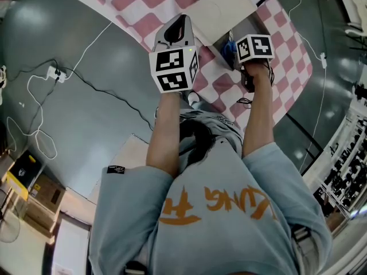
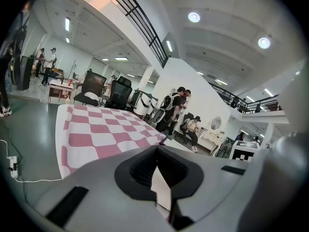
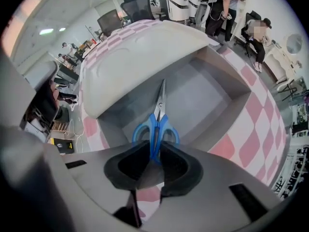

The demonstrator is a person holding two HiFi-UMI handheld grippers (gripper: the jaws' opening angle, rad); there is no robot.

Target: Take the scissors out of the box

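A pink-and-white checked cloth (image 3: 260, 105) spreads flat beneath and beyond the right gripper (image 3: 153, 152). On it, straight ahead of the jaws, sits a shallow rectangular grey box (image 3: 207, 98) with smooth walls. Its pale lid (image 3: 145, 52), rounded at the corners, stands open beyond and left of the jaws. Inside are the scissors (image 3: 157, 122), slim metal blades pointing away and blue plastic loop handles nearest. The jaws are clenched on the middle of the handles. The left gripper (image 2: 157, 151) has its jaws pressed together on nothing.
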